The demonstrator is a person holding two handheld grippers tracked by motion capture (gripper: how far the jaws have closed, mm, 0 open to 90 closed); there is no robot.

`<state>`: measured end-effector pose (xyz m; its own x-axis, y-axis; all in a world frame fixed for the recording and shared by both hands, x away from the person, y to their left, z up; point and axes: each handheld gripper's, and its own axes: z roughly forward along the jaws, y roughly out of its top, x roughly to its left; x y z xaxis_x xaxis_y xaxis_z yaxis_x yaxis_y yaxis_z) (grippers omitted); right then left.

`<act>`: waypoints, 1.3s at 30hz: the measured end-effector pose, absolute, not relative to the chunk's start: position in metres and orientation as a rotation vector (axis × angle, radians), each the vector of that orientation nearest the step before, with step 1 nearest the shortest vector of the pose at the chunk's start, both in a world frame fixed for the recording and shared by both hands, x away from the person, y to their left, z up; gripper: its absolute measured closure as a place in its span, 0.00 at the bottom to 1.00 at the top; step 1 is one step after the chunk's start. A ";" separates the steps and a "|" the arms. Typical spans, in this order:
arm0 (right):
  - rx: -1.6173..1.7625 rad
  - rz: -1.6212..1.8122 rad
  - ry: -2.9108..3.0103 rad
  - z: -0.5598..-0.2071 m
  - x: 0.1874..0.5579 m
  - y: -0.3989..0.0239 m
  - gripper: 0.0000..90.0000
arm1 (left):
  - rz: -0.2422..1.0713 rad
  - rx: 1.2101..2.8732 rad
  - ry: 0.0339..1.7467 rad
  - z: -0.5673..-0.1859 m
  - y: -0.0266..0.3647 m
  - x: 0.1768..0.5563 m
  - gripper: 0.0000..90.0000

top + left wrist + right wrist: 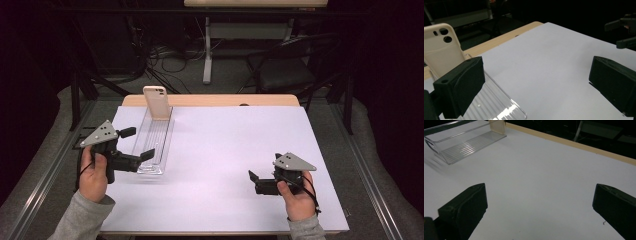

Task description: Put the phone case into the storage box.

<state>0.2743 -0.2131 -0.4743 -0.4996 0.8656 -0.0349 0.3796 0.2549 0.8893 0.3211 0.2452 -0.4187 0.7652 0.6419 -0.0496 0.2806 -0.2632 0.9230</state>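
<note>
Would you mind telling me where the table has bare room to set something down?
The widest free patch is the white sheet between the clear tray and the right claw, running back to the wooden edge. It is crowded at the left, where the left claw stands open beside the tray holding the upright phone case.

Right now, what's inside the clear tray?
Only a cream phone case, standing upright at the far end of the clear tray. The ribbed floor in front of it is bare; the case's foot is hidden.

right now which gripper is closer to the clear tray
Left. The left gripper sits beside the clear tray, jaws open at its near end; the right gripper is far across the table.
</note>
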 end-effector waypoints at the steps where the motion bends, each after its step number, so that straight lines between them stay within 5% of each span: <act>1: 1.131 1.194 2.000 -0.475 0.274 -0.214 0.00 | 0.409 1.854 0.715 -0.422 0.245 0.321 0.01; 39: 1.225 1.202 1.914 -0.517 0.253 -0.228 0.00 | 0.426 1.758 0.852 -0.502 0.288 0.299 0.01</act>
<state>0.2532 -0.2284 -0.5172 -0.4232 0.9060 0.0083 0.4009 0.1790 0.8984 0.2994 0.2878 -0.5025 0.6788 0.7241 -0.1224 0.3363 -0.1583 0.9283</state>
